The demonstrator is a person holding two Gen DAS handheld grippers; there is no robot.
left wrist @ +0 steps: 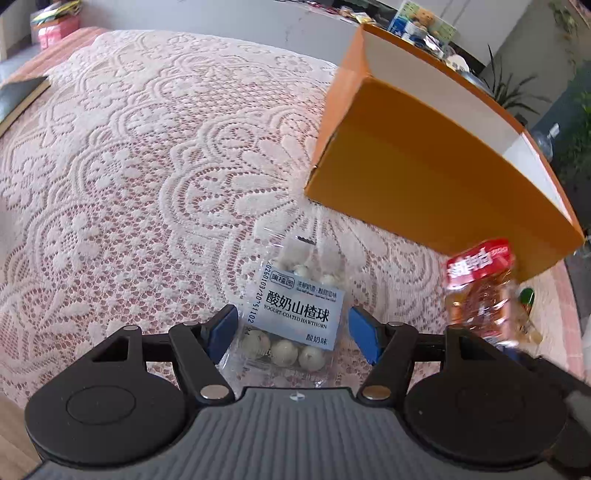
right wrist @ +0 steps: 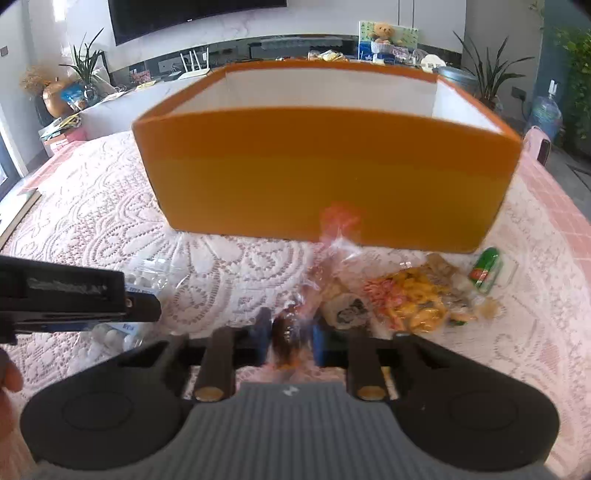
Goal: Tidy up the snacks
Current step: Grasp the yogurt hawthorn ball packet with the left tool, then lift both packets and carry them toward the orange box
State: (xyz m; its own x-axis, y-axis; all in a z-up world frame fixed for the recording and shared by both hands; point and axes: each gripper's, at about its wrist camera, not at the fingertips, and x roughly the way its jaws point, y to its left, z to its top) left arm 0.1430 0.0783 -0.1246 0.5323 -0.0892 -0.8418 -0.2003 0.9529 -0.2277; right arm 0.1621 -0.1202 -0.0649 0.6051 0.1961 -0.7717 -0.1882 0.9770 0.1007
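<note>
On a table covered with a lace tablecloth (left wrist: 147, 177), the left gripper (left wrist: 291, 328) hovers with its jaws apart on either side of a clear packet of yogurt-coated hawthorn balls (left wrist: 295, 314), not touching it. The right gripper (right wrist: 288, 339) has its jaws clamped on a red-and-clear snack bag (right wrist: 291, 332). An open orange box (right wrist: 325, 177) stands just behind, with more snacks (right wrist: 417, 306) lying near it.

White lace tablecloth (left wrist: 147, 166), teddy bear (right wrist: 382, 31), wall television (right wrist: 192, 14), potted plants (right wrist: 487, 70)
</note>
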